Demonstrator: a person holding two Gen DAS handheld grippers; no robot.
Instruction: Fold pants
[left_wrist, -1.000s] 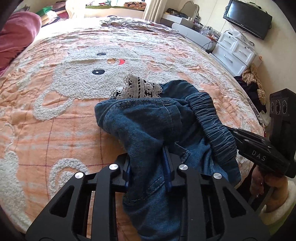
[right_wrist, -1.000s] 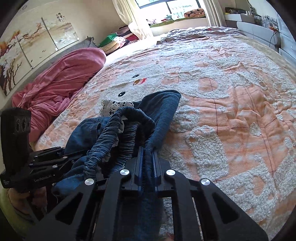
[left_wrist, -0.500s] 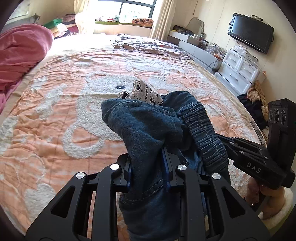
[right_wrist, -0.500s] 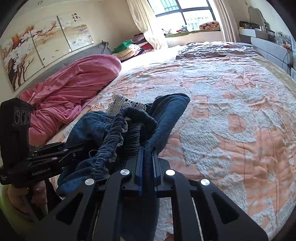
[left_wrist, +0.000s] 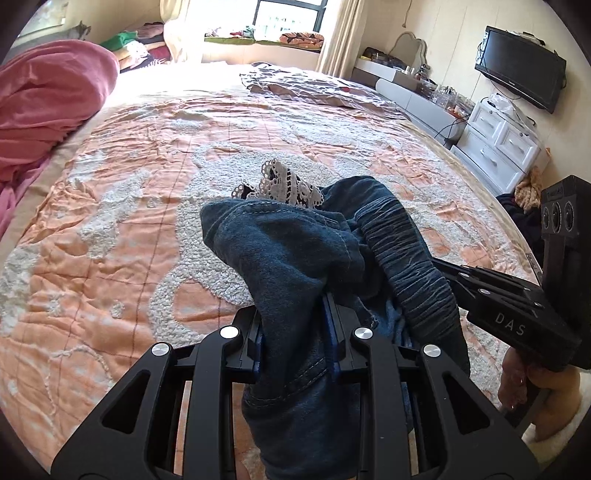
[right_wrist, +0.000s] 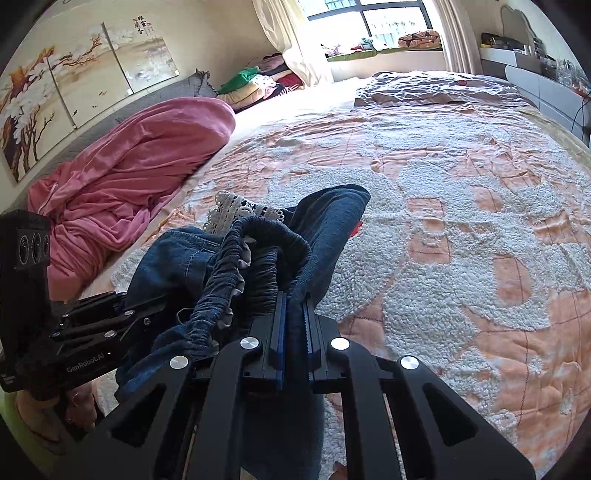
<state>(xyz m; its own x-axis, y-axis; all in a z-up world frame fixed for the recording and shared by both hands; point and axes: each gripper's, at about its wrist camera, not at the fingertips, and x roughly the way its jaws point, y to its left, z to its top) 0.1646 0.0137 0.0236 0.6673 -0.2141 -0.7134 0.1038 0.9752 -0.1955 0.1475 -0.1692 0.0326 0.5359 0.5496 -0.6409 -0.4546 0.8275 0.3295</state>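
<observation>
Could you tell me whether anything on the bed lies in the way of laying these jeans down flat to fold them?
Nothing visible does. Both the left gripper and right gripper already clamp the dark blue denim pants, and the peach-and-white quilted bedspread ahead lies bare; the crumpled pink blanket sits off at its edge.

We count 1 pr of denim pants (left_wrist: 295, 266), 2 grippers — left (left_wrist: 295, 336), right (right_wrist: 293, 332) — 1 pink blanket (right_wrist: 147, 166), 1 wall TV (left_wrist: 521, 68), 1 white dresser (left_wrist: 498, 147), 3 painting panels (right_wrist: 85, 70).
</observation>
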